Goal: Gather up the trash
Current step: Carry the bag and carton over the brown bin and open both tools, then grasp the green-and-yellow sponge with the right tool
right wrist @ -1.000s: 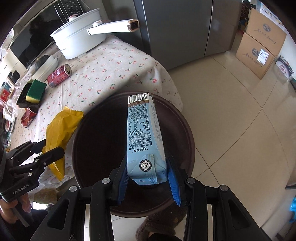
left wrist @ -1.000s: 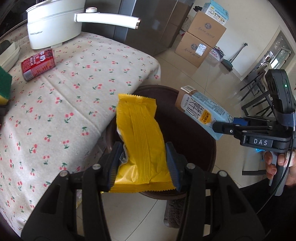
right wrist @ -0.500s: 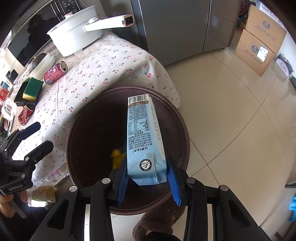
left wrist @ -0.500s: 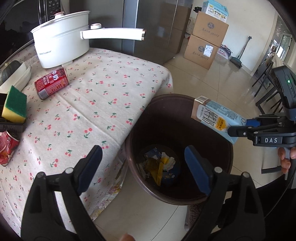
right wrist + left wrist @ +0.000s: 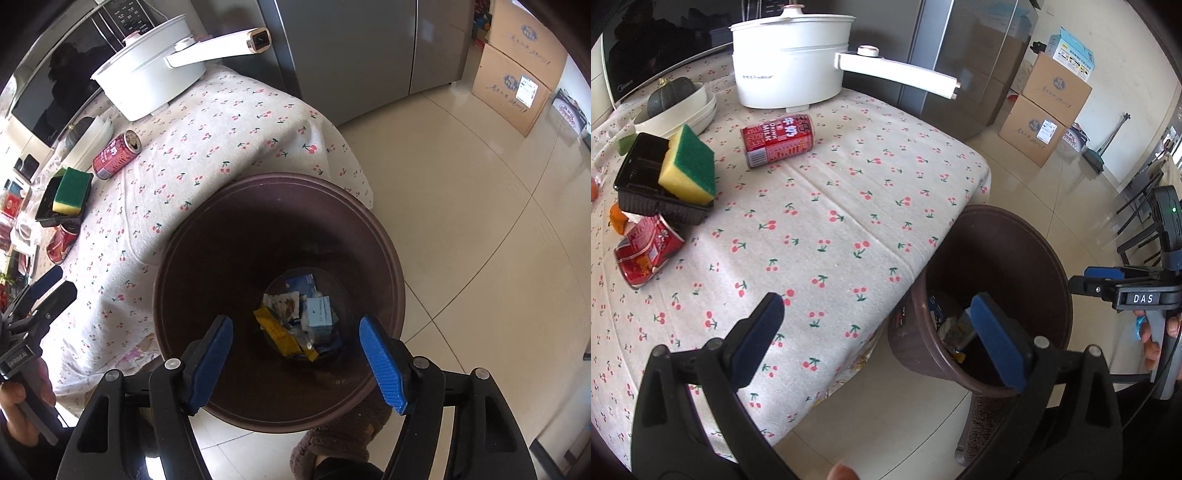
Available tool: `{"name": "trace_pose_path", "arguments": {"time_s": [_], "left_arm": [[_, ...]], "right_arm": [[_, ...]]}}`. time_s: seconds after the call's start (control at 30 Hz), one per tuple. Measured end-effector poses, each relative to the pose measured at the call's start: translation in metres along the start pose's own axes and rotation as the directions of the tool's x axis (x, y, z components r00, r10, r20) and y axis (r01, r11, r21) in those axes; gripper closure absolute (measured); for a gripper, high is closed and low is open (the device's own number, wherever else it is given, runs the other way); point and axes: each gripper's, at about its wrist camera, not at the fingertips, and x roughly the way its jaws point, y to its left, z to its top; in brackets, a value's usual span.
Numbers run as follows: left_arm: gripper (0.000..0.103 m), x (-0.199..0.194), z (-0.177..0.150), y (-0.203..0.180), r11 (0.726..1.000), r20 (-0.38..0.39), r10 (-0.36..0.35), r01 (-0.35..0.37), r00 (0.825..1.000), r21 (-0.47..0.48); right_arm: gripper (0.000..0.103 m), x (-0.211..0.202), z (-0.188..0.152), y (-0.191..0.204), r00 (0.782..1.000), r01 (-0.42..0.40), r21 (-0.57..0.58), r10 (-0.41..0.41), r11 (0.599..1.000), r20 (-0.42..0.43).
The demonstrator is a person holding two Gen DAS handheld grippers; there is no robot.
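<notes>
The brown bin (image 5: 184, 240) stands on the floor against the table's edge. At its bottom lie a yellow wrapper (image 5: 273, 326), a light blue carton (image 5: 319, 314) and other scraps. My right gripper (image 5: 295, 328) hangs straight above the bin's mouth, its jaws opening with nothing between them. My left gripper (image 5: 875, 314) is over the table's near edge beside the bin (image 5: 1015, 236), jaws opening wide and empty. A red milk can (image 5: 777, 140) lies on the cherry-print cloth. A crushed red can (image 5: 646, 251) lies at the far left.
A green and yellow sponge (image 5: 689, 166) rests on a black tray (image 5: 639, 177). A white pot (image 5: 790, 62) with a long handle stands at the back beside stacked bowls (image 5: 687, 110). Cardboard boxes (image 5: 1049, 110) and chairs (image 5: 1141, 214) stand on the tiled floor.
The left gripper let go of the yellow wrapper, which dropped into the bin, then swung left over the table. The right gripper opened and the blue carton fell into the bin.
</notes>
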Motion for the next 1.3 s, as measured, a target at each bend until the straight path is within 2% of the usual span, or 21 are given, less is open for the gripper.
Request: {"name": "trace_pose_path", "arguments": {"time_s": [0.27, 0.4, 0.7, 0.87, 1.03, 1.13, 1.3], "left_arm": [[0.002, -0.021, -0.001, 0.039, 0.995, 0.014, 0.04, -0.038, 0.999, -0.089], [0.002, -0.033, -0.001, 0.064, 0.988, 0.025, 0.075, -0.071, 0.997, -0.138], [0.002, -0.057, -0.007, 0.126, 0.942, 0.05, 0.193, -0.171, 0.98, -0.288], [0.002, -0.061, -0.005, 0.149, 0.921, 0.028, 0.274, -0.254, 0.961, -0.297], [0.002, -0.057, 0.006, 0.171, 0.909, -0.015, 0.299, -0.289, 0.954, -0.299], [0.002, -0.059, 0.01, 0.184, 0.898, -0.015, 0.301, -0.289, 0.953, -0.331], [0.002, -0.064, 0.007, 0.203, 0.874, -0.028, 0.307, -0.294, 0.951, -0.387]], "right_arm": [[0.028, 0.0, 0.015, 0.038, 0.999, 0.039, -0.068, -0.038, 0.997, 0.025], [0.027, -0.002, 0.025, 0.063, 0.999, 0.021, -0.099, -0.017, 0.995, 0.041], [0.026, 0.003, 0.042, 0.131, 0.999, -0.014, -0.179, 0.023, 0.984, 0.047], [0.025, 0.008, 0.055, 0.163, 0.998, -0.026, -0.221, 0.038, 0.975, 0.051], [0.024, 0.018, 0.073, 0.184, 0.997, -0.037, -0.231, 0.05, 0.972, 0.053], [0.024, 0.023, 0.086, 0.199, 0.996, -0.069, -0.222, 0.082, 0.972, 0.048], [0.024, 0.035, 0.105, 0.239, 0.981, -0.181, -0.208, 0.192, 0.961, 0.036]]}}
